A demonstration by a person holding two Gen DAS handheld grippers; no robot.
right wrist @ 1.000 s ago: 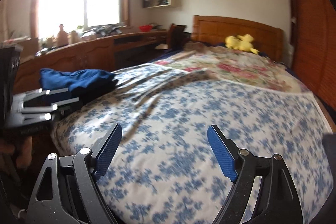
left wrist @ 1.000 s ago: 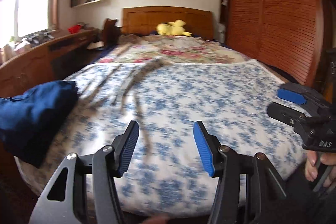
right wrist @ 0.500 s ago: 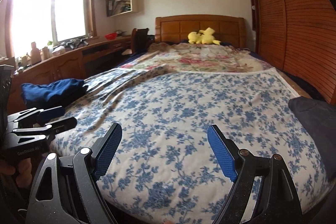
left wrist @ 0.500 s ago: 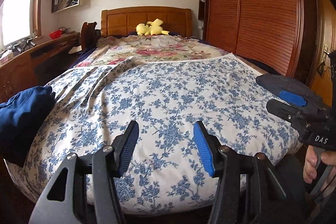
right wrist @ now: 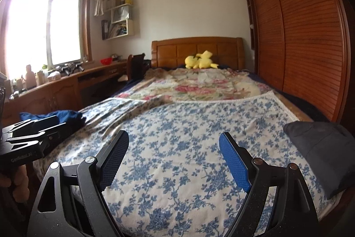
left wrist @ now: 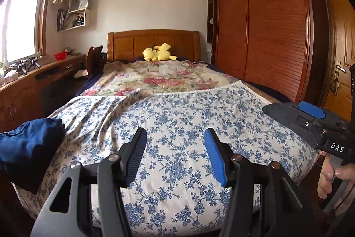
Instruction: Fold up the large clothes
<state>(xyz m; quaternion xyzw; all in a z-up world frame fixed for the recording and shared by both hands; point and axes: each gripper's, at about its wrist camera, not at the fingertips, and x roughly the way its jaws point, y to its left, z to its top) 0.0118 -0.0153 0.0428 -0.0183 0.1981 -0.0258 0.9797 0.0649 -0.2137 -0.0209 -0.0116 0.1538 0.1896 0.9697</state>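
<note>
A dark blue garment (left wrist: 28, 146) lies bunched at the bed's left edge; it also shows in the right wrist view (right wrist: 66, 116). A dark grey folded garment (right wrist: 321, 148) lies at the bed's right edge. My left gripper (left wrist: 175, 154) is open and empty, held above the foot of the bed. My right gripper (right wrist: 174, 159) is open and empty too, beside it; it shows at the right of the left wrist view (left wrist: 295, 112). Neither gripper touches a garment.
The bed carries a blue-flowered white cover (left wrist: 188, 117) with a rose-patterned quilt (left wrist: 159, 79) beyond it. A yellow plush toy (left wrist: 158, 53) sits by the headboard. A wooden desk (right wrist: 73, 81) runs along the left, a slatted wardrobe (left wrist: 266, 32) along the right.
Both grippers have tilted up and swung so the views now look straight along the bed. Both stayed open and empty.
</note>
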